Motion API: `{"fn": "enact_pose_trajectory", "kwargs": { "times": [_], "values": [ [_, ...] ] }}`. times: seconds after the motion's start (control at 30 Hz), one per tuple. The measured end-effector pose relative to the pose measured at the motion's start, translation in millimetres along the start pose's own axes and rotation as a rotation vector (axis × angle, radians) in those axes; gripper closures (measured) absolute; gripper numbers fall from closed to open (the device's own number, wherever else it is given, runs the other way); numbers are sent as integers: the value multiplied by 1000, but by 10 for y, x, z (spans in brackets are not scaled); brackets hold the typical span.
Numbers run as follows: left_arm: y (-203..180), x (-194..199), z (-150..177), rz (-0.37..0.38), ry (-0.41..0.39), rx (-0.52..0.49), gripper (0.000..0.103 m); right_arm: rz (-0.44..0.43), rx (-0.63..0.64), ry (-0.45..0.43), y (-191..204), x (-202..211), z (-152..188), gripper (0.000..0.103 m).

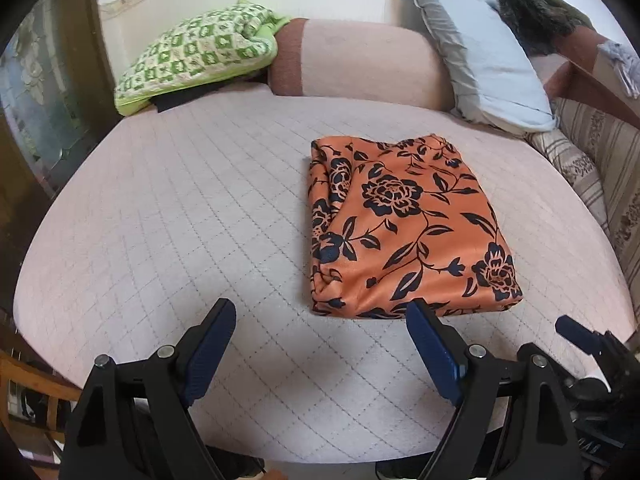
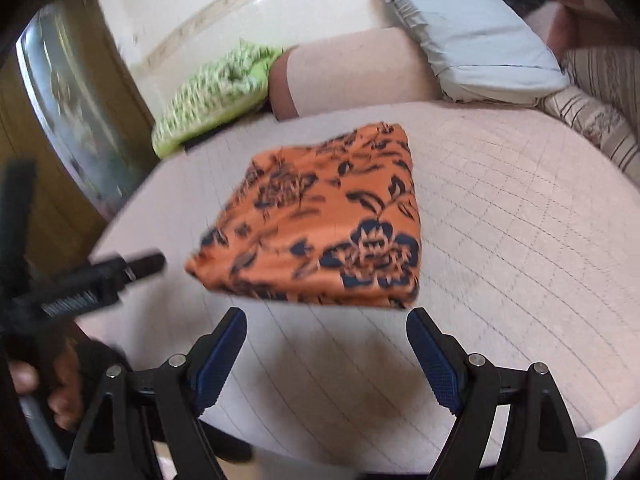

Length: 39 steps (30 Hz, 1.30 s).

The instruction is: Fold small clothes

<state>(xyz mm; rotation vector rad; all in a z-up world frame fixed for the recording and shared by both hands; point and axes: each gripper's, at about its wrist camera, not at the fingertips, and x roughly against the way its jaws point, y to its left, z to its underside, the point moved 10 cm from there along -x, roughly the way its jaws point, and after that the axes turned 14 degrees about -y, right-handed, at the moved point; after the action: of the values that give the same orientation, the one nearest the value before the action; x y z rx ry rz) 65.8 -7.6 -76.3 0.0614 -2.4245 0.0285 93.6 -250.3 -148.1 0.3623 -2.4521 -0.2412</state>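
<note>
An orange cloth with dark blue flowers lies folded into a neat rectangle on the pale quilted bed. My left gripper hangs open above the bed's near edge, just short of the cloth's near left corner, with nothing between its fingers. In the blurred right wrist view the same folded cloth lies ahead of my right gripper, which is open and empty and apart from the cloth. The other gripper shows at the left, held by a hand. The right gripper's tip shows at the lower right of the left wrist view.
A green patterned cushion lies at the bed's far left. A pink bolster and a light blue pillow lie along the wall. A striped sofa arm borders the bed on the right. A glass-panelled door stands at the left.
</note>
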Motion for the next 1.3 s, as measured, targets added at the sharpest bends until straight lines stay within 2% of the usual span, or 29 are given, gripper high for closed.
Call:
{"fn": "enact_pose_trajectory", "kwargs": {
  "times": [0.23, 0.33, 0.5, 0.63, 0.73, 0.87, 1.1, 1.3],
  "values": [
    [-55, 88, 7, 6, -1, 2, 15, 84, 39, 38, 2, 104, 14, 18],
    [-62, 125, -12, 6, -12, -3, 11, 104, 63, 37, 15, 131, -16, 18],
    [-78, 150, -14, 24, -8, 17, 10, 130, 68, 62, 29, 134, -27, 18],
    [-113, 138, -18, 46, 7, 21, 8, 129, 84, 72, 73, 128, -42, 18],
    [-124, 144, -58, 52, 1, 21, 2, 130, 96, 81, 96, 115, -47, 18],
    [-161, 149, -135, 78, -4, 31, 2, 131, 106, 91, 100, 90, -70, 18],
    [-108, 74, -198, 23, 13, 26, 1, 145, 123, 80, 76, 50, -226, 18],
    [-141, -23, -209, 44, 40, 33, 1, 141, 126, 89, 79, -41, -279, 18]
  ]
}}
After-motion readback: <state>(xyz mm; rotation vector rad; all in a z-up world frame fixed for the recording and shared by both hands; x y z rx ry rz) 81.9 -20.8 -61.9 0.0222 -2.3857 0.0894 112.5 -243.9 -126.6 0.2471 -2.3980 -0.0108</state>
